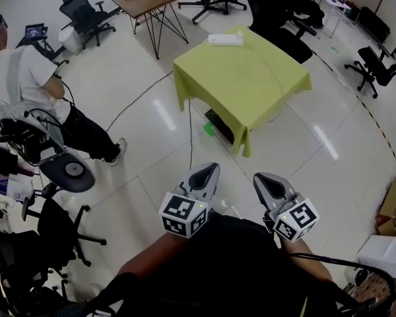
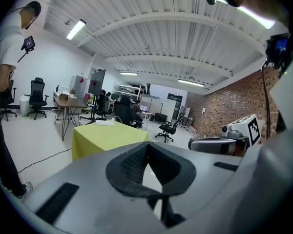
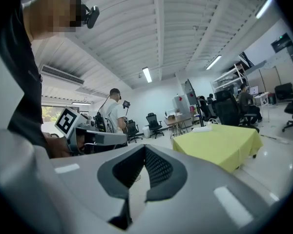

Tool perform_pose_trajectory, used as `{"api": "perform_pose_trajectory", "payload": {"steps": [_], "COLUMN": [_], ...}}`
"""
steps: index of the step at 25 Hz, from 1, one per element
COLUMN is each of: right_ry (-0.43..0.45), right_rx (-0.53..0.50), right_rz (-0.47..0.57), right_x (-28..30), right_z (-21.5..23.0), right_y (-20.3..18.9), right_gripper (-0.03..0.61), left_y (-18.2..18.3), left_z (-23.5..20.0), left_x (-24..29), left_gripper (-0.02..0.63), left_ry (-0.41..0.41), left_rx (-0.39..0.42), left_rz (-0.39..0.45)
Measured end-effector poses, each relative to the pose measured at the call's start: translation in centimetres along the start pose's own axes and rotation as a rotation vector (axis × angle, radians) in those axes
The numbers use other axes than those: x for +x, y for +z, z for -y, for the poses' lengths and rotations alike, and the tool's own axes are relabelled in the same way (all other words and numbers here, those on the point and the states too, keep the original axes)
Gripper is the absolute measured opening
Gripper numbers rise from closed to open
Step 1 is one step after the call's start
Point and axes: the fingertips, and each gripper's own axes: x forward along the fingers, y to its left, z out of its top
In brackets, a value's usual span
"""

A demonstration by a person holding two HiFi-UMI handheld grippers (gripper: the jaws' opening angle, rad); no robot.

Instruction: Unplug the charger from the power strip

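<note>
Grey plastic jaws of the left gripper (image 2: 147, 149) are pressed together, tip against tip, and nothing is between them. The right gripper (image 3: 145, 150) looks the same: its dark pads meet at the top and hold nothing. In the head view both grippers are low in the frame, side by side and near the person's body, with their marker cubes toward the camera.

Beyond them is a wide strip of glossy white floor (image 1: 303, 157), and then a table (image 1: 251, 84) under a yellow cloth, in the upper middle of the frame. The power strip (image 1: 225, 39) is a small white bar at the far edge of this table, well apart from both grippers. It is too small to show the charger or any plug in it. A thin dark cable (image 1: 142, 96) runs over the floor from the table toward the left. Another person (image 1: 26, 78) stands at the left edge, and office chairs (image 1: 86, 15) are around the room.

As I judge it, the task is not yet begun. Nothing is gripped and the strip is untouched. The approach to the table, the grip on the plug and the pull are all left.
</note>
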Motion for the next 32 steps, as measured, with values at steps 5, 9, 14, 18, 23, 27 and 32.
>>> {"api": "perform_pose_trajectory", "payload": {"steps": [5, 9, 14, 18, 23, 27, 32], "right_ry": [0.014, 0.007, -0.027, -0.063, -0.083, -0.098, -0.125], "right_rx": [0.026, 0.047, 0.066, 0.069, 0.057, 0.042, 0.010], "right_rz": [0.004, 0.005, -0.016, -0.033, -0.031, -0.038, -0.020], "right_x": [0.7, 1.7, 3.2, 5.3, 11.3, 16.8, 23.3], "right_z": [1.5, 2.7, 3.9, 5.7, 7.5, 8.5, 9.5], "right_y": [-0.5, -0.8, -1.3, -0.7, 1.5, 3.5, 6.3], "right_gripper": [0.003, 0.003, 0.003, 0.003, 0.003, 0.003, 0.003], "left_y": [-0.5, -0.3, -0.4, 0.7, 3.1, 5.7, 8.6], "left_z": [-1.2, -2.1, -3.8, -6.1, -12.2, -17.9, -23.9], "left_x": [1.0, 2.3, 3.9, 5.7, 7.9, 9.2, 11.0], "left_gripper": [0.006, 0.006, 0.006, 0.006, 0.006, 0.006, 0.006], "left_ry": [0.035, 0.034, 0.005, -0.013, -0.012, -0.021, -0.052], "left_rx": [-0.006, -0.004, -0.020, -0.007, -0.009, -0.016, -0.004], "left_rz": [-0.032, -0.038, -0.058, -0.052, -0.026, 0.003, 0.029]}}
